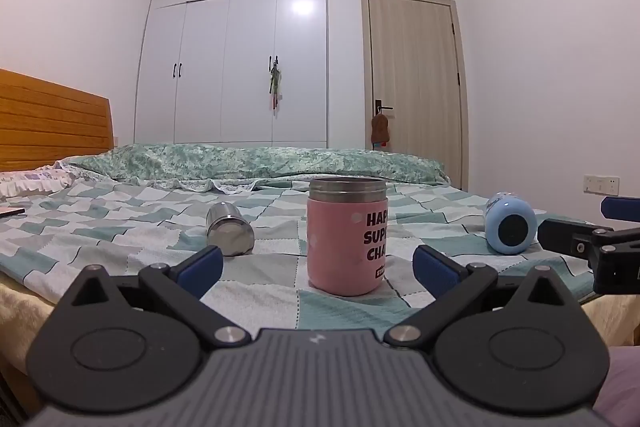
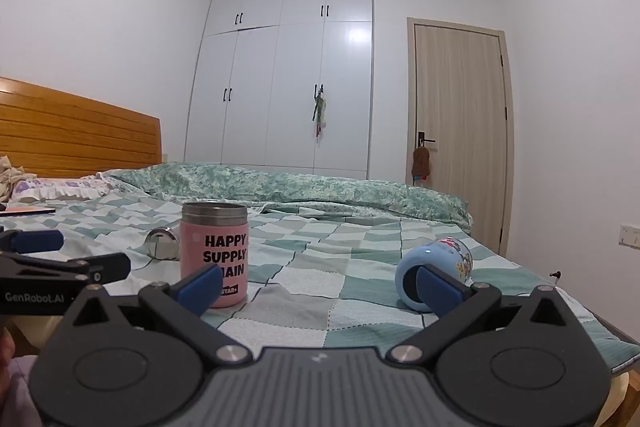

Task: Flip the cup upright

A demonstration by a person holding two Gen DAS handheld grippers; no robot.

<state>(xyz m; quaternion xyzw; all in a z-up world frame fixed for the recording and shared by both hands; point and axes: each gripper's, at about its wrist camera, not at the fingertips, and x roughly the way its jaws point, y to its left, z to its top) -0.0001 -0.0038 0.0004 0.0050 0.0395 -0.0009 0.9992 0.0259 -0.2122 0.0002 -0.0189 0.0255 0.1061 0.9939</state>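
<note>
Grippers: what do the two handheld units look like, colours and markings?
Both match. Left gripper and right gripper have black linkage arms with silver pivot pins, blue finger pads, and ribbed grey bodies with round black hubs. White "GenRobot.AI" lettering marks the left unit's side.

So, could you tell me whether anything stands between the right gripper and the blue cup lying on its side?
Nothing visible does: the right gripper is open, with the blue cup just beyond its right finger on the bedspread.

steel cup (image 2: 162,245) partly behind pink cup (image 2: 214,255), perhaps
</note>
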